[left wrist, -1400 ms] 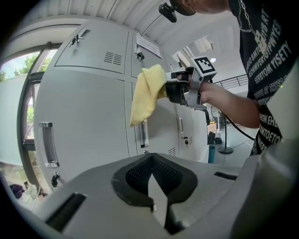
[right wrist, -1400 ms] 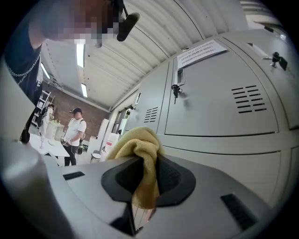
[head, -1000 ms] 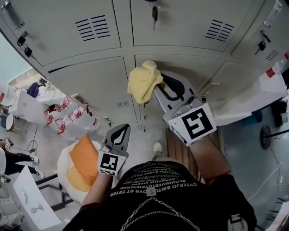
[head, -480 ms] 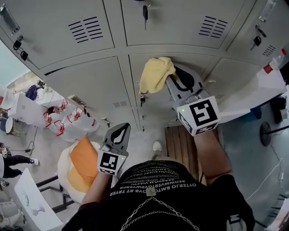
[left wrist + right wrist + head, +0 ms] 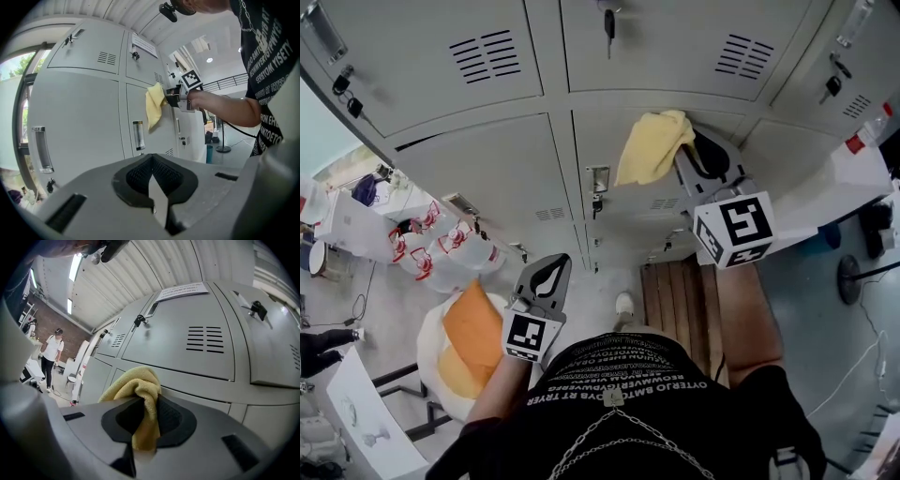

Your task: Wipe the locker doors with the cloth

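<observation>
cloth mid-swipe, moving right across the middle locker door

cloth point(image 5: 654, 145) is pressed on the lower middle door point(image 5: 642, 214), near its upper right part. a second ago it sat over the seam at that door's left edge, so the stroke has run left to right, above the latch point(image 5: 598, 180). my read: one pass across this door is nearly done; can't tell which other doors are clean. cloth is bunched just ahead of the right gripper point(image 5: 692, 157), one fold pinched between its jaws, the rest spilling off the tips toward the door. left gripper point(image 5: 547, 267) is closed on nothing, parked low by the waist, well apart from the cloth, and hasn't moved.
</observation>
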Motion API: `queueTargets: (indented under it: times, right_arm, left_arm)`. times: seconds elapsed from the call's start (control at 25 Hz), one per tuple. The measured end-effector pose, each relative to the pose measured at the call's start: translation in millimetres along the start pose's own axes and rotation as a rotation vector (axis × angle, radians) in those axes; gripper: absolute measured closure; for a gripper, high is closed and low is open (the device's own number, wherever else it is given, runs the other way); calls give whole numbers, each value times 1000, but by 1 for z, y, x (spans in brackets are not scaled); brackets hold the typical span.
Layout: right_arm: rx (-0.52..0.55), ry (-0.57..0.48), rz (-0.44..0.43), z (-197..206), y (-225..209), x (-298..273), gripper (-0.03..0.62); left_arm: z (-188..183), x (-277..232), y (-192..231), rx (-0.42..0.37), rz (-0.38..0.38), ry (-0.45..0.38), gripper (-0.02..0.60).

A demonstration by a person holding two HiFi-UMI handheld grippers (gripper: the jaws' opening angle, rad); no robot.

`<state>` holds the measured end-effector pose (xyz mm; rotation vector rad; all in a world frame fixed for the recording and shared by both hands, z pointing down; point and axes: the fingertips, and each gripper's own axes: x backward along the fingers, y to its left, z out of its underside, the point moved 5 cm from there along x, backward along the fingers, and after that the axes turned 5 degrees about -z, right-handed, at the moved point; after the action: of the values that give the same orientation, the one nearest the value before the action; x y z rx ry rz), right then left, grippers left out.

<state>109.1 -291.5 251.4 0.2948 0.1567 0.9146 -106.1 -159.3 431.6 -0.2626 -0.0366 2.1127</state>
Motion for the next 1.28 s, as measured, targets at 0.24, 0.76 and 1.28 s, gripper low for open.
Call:
queueTargets:
  times: [0.24, 0.76, 1.28]
  right_arm:
    - [-18, 25, 76, 10, -23, 22, 531]
    - [-83, 2, 6, 15, -1, 54, 531]
    - [-74, 49, -238, 41, 106, -30, 531]
  left_arm:
    - [1, 5, 4, 5, -5, -3, 577]
    - [-1, 5, 3, -6, 9, -20, 577]
    - [4, 17, -2, 17, -10, -5, 577]
